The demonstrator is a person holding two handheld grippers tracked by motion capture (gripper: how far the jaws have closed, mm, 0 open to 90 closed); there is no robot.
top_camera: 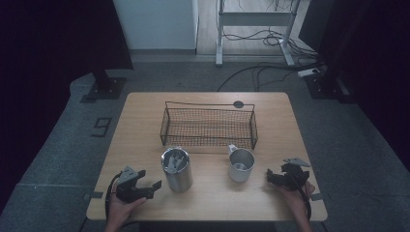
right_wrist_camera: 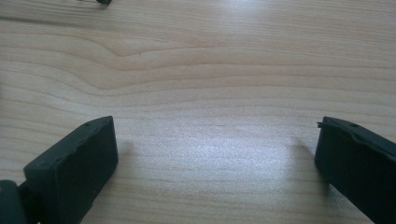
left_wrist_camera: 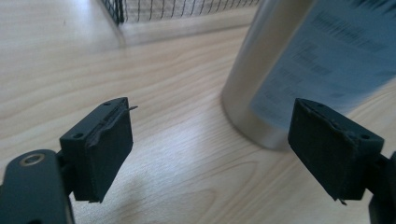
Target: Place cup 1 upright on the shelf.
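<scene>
A tall steel tumbler (top_camera: 177, 169) stands on the wooden table (top_camera: 140, 125), in front of a black wire basket (top_camera: 165, 129). To its right a metal mug (top_camera: 241, 165) stands upright, its handle turned toward the basket. My left gripper (top_camera: 151, 179) rests near the table's front left, open, its jaws pointing at the tumbler from just short of it. In the left gripper view the open gripper (left_wrist_camera: 212, 126) has the tumbler (left_wrist_camera: 280, 70) just beyond its right jaw. My right gripper (top_camera: 269, 177) lies open at the front right, a short way from the mug. Between its jaws (right_wrist_camera: 217, 140) there is bare wood.
The basket (left_wrist_camera: 163, 9) has nothing visible in it and spans the middle of the table. A small dark disc (top_camera: 238, 104) lies behind it near the far edge. Beyond the table, stands and cables lie on the floor.
</scene>
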